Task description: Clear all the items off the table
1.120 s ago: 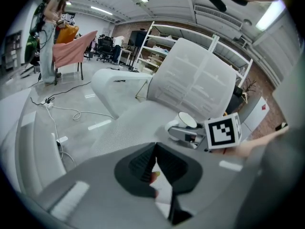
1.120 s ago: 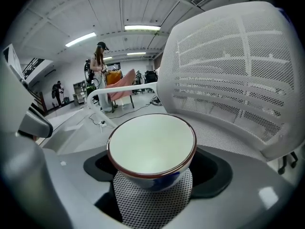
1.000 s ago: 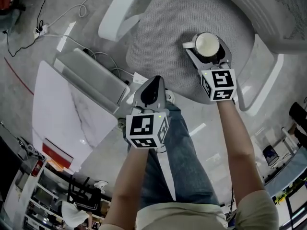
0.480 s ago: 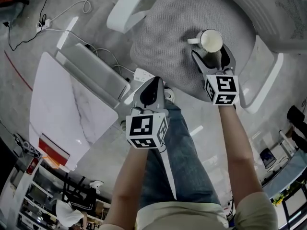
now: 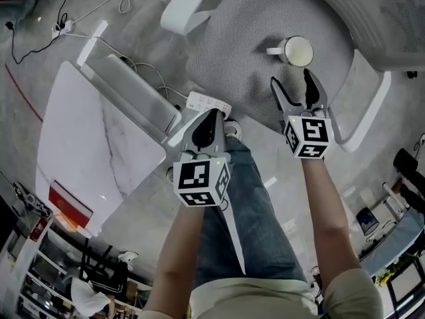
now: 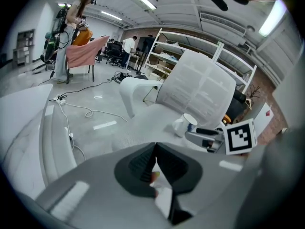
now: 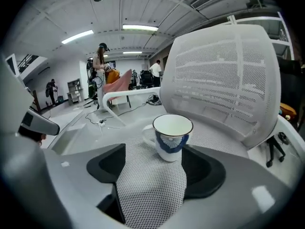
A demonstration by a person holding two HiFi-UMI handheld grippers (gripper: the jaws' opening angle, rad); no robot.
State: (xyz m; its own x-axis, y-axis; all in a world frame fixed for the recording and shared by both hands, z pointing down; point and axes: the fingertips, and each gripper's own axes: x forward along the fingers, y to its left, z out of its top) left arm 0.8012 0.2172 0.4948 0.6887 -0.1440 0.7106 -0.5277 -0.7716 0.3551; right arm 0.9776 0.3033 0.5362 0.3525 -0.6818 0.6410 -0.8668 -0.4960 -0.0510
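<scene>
1. Mug (image 5: 297, 50) stands upright on the mesh seat (image 5: 232, 52) of a white chair, open mouth up (white inside, blue pattern on the side seen from the right gripper view), handle towards the left of the head view.
2. Right gripper (image 5: 291, 78) hovers over the seat just short of the mug. Its jaws are spread wide and have just been closing a little; the mug stands just beyond their tips, not between the pads, and nothing touches it.
3. Left gripper (image 5: 214, 113) has its jaws pressed together, pointing forward and down above the person's knee (image 5: 242, 178) (blue jeans), near the seat's front edge.
4. Table (image 5: 99, 145), a white marbled top, lies at the left of the head view, well apart from both grippers and from the mug.
5. Power strip (image 5: 207, 103) lies on the floor just beyond the left gripper's tips, between the table and the chair; a white cable (image 5: 113, 8) trails across the floor further off.
</scene>
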